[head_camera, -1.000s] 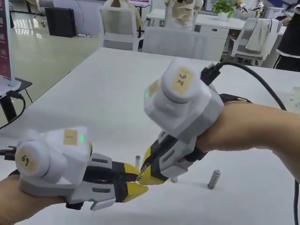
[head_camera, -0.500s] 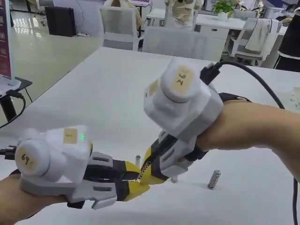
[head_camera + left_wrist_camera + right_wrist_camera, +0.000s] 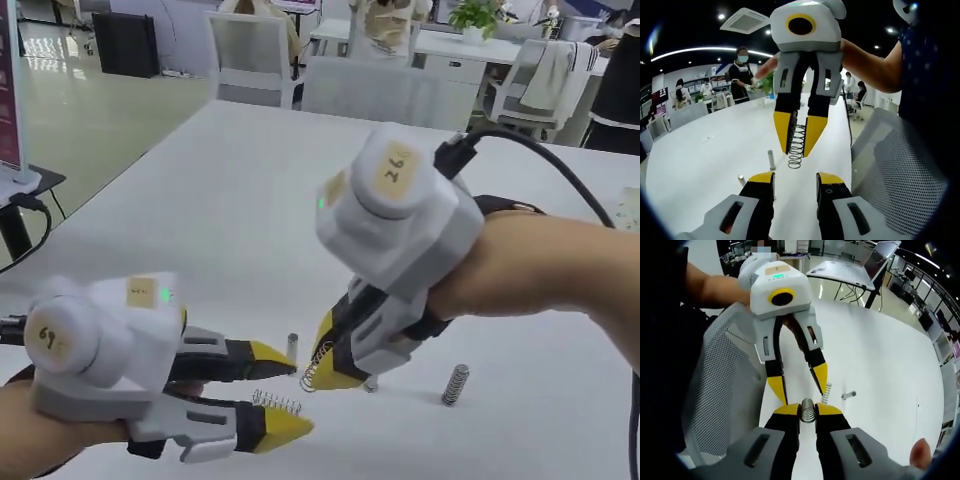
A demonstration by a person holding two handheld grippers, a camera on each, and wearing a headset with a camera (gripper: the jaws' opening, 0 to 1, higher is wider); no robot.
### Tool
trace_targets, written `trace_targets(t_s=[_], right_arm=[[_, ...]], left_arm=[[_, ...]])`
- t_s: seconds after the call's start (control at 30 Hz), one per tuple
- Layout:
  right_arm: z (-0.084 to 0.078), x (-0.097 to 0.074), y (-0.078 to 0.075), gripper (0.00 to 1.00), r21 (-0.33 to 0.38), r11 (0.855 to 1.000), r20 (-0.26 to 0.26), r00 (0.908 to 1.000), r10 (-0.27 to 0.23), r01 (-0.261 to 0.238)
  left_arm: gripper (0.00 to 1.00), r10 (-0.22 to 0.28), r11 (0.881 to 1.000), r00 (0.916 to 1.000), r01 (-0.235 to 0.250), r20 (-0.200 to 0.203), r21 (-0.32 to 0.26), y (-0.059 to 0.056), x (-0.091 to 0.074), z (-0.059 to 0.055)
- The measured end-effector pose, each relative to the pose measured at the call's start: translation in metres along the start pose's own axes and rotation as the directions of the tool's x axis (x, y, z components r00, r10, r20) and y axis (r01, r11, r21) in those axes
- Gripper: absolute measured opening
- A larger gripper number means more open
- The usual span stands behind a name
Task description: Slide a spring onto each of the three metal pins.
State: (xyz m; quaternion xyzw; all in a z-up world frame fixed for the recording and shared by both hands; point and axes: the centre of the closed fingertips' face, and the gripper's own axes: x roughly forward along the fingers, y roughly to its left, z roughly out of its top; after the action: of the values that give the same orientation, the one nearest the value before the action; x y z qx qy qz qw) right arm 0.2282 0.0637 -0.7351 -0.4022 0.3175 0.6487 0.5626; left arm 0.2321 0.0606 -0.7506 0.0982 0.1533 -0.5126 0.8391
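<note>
Head view, and the white table (image 3: 230, 200) stretches wide around the action. Left gripper (image 3: 288, 393) hangs with jaws spread and nothing held, on the person's side of the upright pin (image 3: 293, 347). Right gripper (image 3: 332, 360) is clamped on a spring (image 3: 314, 366), just beside that pin. Another spring (image 3: 277, 402) lies near the pin, by the left jaws. A third (image 3: 456, 383) stands well off to the pin's right. This looks like the threading step. The next move calls for lining the held coil up over the pin top and lowering it straight.

An open office (white desks (image 3: 445, 47), chairs (image 3: 252, 58), potted plant (image 3: 476, 14)).
</note>
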Motion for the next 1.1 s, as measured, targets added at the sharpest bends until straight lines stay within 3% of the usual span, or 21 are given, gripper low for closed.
trace_targets(t_s=[0.57,1.1], right_arm=[[-0.02,-0.007,-0.009,0.09,0.017,1.0,-0.041,0.999,-0.019,0.02],[-0.047,-0.026,-0.035,0.09,0.053,0.996,-0.091,0.9933,-0.072,0.077]], left_arm=[[0.44,0.077,0.995,0.9968,-0.078,-0.019,-0.056,0.015,-0.014,-0.019],[0.55,0.157,0.982,0.9871,-0.159,-0.034,-0.101,0.022,-0.03,-0.035]])
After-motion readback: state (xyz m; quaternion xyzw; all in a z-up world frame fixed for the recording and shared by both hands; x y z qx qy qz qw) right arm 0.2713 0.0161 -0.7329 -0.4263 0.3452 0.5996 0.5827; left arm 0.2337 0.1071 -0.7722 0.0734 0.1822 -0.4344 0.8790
